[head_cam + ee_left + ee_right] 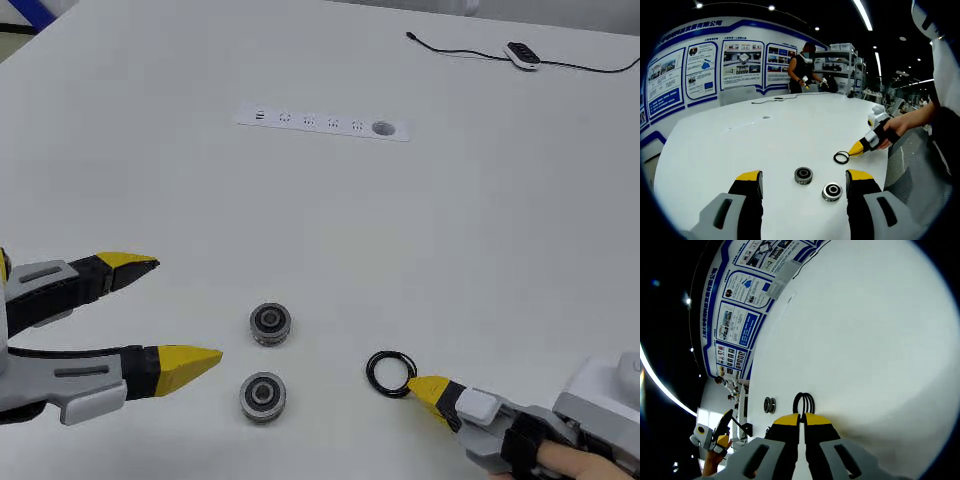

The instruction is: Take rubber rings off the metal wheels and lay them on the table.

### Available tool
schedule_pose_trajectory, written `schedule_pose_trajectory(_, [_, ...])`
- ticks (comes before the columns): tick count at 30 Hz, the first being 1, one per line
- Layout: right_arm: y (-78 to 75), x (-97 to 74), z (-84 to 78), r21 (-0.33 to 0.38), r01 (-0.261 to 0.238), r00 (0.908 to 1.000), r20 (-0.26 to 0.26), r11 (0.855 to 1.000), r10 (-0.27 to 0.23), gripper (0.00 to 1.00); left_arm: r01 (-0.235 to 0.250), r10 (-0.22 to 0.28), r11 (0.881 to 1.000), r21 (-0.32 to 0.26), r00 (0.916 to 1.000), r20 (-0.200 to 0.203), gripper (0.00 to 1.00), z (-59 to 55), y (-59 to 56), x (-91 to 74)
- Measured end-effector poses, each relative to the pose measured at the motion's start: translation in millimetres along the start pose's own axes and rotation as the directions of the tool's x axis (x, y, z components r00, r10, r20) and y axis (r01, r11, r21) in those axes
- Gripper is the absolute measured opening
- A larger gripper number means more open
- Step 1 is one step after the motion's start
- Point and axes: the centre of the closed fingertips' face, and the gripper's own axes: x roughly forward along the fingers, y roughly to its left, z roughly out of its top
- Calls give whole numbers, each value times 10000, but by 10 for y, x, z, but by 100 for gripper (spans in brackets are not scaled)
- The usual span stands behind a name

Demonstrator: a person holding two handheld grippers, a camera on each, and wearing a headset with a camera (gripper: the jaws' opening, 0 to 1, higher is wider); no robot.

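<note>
Two metal wheels lie on the white table (420,230), one (270,324) a little farther than the other (263,396). They appear again in the left gripper view (803,175) (832,191). My left gripper (165,315) (805,174) is open, just left of the wheels, holding nothing. Right of the wheels, black rubber rings (390,372) (841,157) (803,402) lie flat, overlapping. My right gripper (425,388) (801,416) is shut, its yellow tips pinching the near edge of the rings. One wheel (769,404) shows left of it.
A white power strip (322,122) lies across the middle of the table. A black cable with a white inline box (522,53) runs along the far right edge. A person (805,70) stands beyond the table's far end.
</note>
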Motion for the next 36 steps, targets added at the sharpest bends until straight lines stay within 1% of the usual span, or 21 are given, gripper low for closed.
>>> schedule_pose_trajectory(3, [10, 4, -17, -267, 106, 9999, -108, 9996, -109, 7, 21, -21, 10000, 9, 10000, -34, 69, -14, -13, 3])
schedule_pose_trajectory(7, [14, -10, -20, -949, 323, 9991, -238, 9950, -347, 10, 38, -38, 10000, -7, 10000, -32, 69, -24, -27, -4])
schedule_pose_trajectory(9, [11, -25, -23, -1317, 439, 9981, -364, 9903, -491, 10, 11, -11, 10000, -29, 10000, 8, 69, -22, -26, -11])
schedule_pose_trajectory(13, [37, -62, 12, -1956, 465, 9979, -355, 9796, -544, 11, -25, 25, 10000, -46, 10000, 72, 70, -18, -24, -24])
schedule_pose_trajectory(15, [64, -84, 49, -2341, 402, 9985, -280, 9714, -481, 14, -73, 74, 9999, -84, 9999, 125, 70, -12, -17, -30])
schedule_pose_trajectory(16, [89, -99, 75, -2658, 319, 9990, -206, 9635, -388, 15, -83, 85, 9999, -103, 9998, 157, 70, -7, -16, -34])
schedule_pose_trajectory(17, [104, -112, 86, -2743, 329, 9991, -180, 9611, -394, 16, -96, 98, 9999, -109, 9998, 173, 70, -5, -15, -36])
schedule_pose_trajectory(18, [116, -123, 99, -2962, 294, 9992, -158, 9547, -357, 17, -114, 116, 9999, -110, 9998, 183, 71, -5, -12, -39])
schedule_pose_trajectory(19, [124, -131, 114, -3227, 222, 9994, -190, 9462, -299, 18, -132, 135, 9998, -131, 9997, 206, 71, -3, -10, -44])
schedule_pose_trajectory(21, [143, -171, 116, -3518, 167, 9991, -308, 9359, -294, 21, -197, 202, 9997, -176, 9994, 294, 71, 9, -4, -61])
schedule_pose_trajectory(23, [168, -197, 182, -3916, 139, 9998, -93, 9200, -190, 23, -367, 377, 9990, -236, 9983, 435, 72, 37, 13, -88])
schedule_pose_trajectory(25, [229, -238, 232, -4205, -40, 10000, 16, 9073, 51, 24, -461, 486, 9982, -374, 9965, 680, 72, 73, 17, -121])
schedule_pose_trajectory(27, [271, -279, 337, -4744, -4, 9988, 427, 8803, 234, 26, -512, 546, 9977, -453, 9956, 757, 73, 69, 16, -151])
schedule_pose_trajectory(29, [332, -328, 450, -5341, 53, 9949, 883, 8454, 496, 28, -604, 635, 9972, -447, 9954, 719, 74, 41, 18, -180])
schedule_pose_trajectory(30, [360, -352, 480, -5761, 41, 9934, 959, 8174, 625, 28, -636, 666, 9970, -449, 9954, 690, 74, 24, 18, -195])
schedule_pose_trajectory(31, [379, -383, 514, -6262, 101, 9922, 1034, 7796, 702, 28, -746, 780, 9958, -522, 9948, 658, 74, 0, 28, -219])
schedule_pose_trajectory(32, [389, -402, 526, -6479, 172, 9918, 1075, 7615, 691, 29, -817, 856, 9950, -569, 9940, 682, 75, -9, 33, -233])
schedule_pose_trajectory(33, [408, -427, 531, -6814, 203, 9915, 1080, 7316, 731, 29, -900, 950, 9936, -685, 9928, 729, 75, -24, 37, -253])
schedule_pose_trajectory(34, [422, -441, 534, -6968, 214, 9910, 1096, 7169, 769, 30, -926, 984, 9928, -759, 9923, 759, 75, -33, 33, -263])
schedule_pose_trajectory(35, [427, -452, 531, -7176, 251, 9910, 1093, 6960, 769, 32, -959, 1022, 9921, -805, 9918, 773, 75, -46, 29, -270])
schedule_pose_trajectory(36, [436, -467, 522, -7515, 282, 9914, 1053, 6591, 776, 33, -989, 1053, 9916, -832, 9915, 760, 75, -68, 17, -276])
